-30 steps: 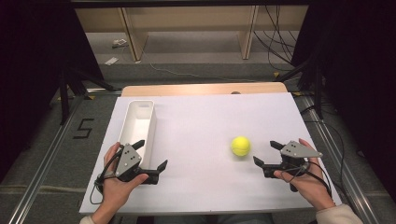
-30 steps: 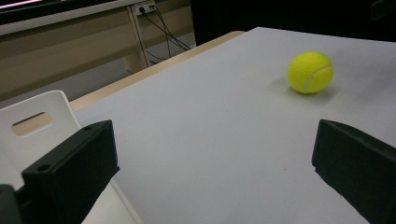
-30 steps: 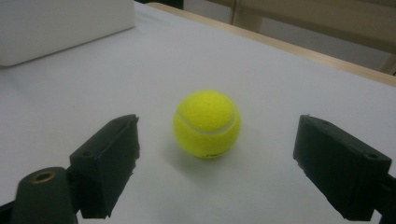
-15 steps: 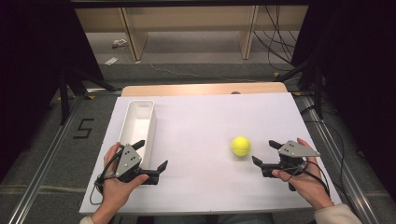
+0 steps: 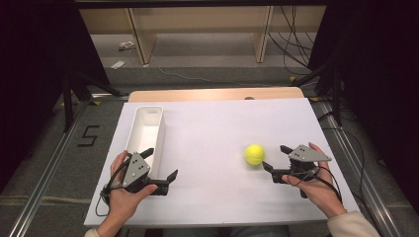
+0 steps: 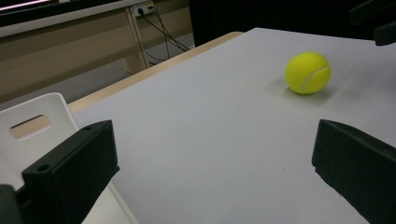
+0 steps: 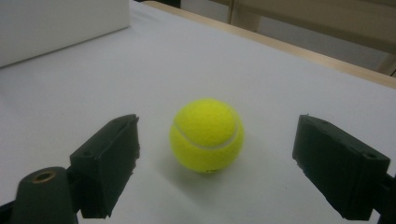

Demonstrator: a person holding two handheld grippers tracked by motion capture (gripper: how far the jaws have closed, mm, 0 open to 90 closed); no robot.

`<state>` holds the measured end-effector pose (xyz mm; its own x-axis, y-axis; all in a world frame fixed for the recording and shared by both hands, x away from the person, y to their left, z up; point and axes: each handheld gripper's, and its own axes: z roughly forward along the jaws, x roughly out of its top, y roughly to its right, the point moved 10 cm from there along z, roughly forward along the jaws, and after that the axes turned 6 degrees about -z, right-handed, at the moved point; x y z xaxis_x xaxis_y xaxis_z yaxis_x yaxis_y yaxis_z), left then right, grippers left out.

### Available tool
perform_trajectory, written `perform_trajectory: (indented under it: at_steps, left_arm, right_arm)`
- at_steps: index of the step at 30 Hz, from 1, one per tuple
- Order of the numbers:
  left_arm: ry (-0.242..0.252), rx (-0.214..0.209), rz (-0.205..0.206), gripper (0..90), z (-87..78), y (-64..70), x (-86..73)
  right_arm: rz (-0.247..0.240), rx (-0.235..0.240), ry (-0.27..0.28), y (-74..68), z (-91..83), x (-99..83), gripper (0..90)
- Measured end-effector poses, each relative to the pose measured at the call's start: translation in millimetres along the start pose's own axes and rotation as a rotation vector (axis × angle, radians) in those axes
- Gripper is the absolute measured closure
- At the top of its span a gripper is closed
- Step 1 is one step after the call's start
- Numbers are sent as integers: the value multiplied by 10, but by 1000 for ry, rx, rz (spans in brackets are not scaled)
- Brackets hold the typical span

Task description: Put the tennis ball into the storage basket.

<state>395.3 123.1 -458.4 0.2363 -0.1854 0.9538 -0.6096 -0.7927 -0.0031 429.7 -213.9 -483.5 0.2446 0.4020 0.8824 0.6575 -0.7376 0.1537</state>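
Note:
A yellow tennis ball [image 5: 255, 154] rests on the white table top [image 5: 212, 133], right of centre. My right gripper [image 5: 276, 157] is open just right of the ball and points at it; in the right gripper view the ball [image 7: 207, 135] lies ahead of the wide-apart jaws, not touched. My left gripper [image 5: 160, 164] is open at the near left, beside the near end of a white oblong bin [image 5: 146, 133]. In the left gripper view the ball [image 6: 307, 73] lies far off and the bin's end wall [image 6: 32, 128] stands behind the left jaw.
The table's wooden far edge [image 5: 215, 94] borders a floor with cables and wooden shelf legs. Dark curtains hang on both sides. A metal rail [image 5: 44, 173] runs along the left of the table.
My right gripper has crept slightly left toward the ball. The left gripper, the ball and the bin stay where they were.

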Motion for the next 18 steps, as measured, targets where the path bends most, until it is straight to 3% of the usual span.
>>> perform_trajectory:
  at_steps: [18]
  left_arm:
    - [0, -1, -1, 0, 2, 0, 1]
  right_arm:
    - [-2, 18, -55, -10, 362, -20, 154]
